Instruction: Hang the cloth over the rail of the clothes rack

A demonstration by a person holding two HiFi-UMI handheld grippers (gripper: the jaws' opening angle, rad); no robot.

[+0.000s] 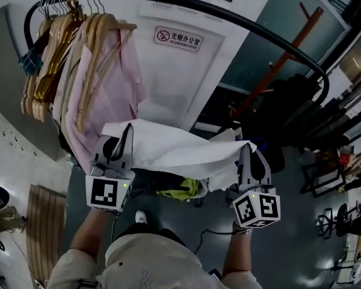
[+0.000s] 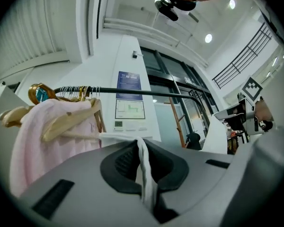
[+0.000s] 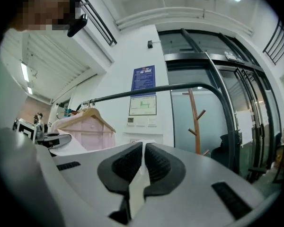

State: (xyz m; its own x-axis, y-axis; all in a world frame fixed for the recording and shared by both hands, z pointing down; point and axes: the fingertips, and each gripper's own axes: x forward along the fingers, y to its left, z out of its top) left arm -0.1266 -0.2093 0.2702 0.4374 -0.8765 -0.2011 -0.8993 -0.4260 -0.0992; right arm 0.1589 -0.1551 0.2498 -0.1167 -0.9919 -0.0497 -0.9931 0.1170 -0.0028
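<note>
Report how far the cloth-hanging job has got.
Done: the white cloth is picked up and stretched between the left gripper and the right gripper, each shut on an edge of it. In hand: it is held in the air below the black rail, beside the hung pink garments. Left: drape it over the rail and release; none of it lies on the rail yet.

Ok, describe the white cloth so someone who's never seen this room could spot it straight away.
Find the black curved rail of the clothes rack. Below it, right of the pink garments on wooden hangers, a white cloth stretches between the left gripper and the right gripper. Unlike them it is on no hanger, pinched at both ends.
</note>
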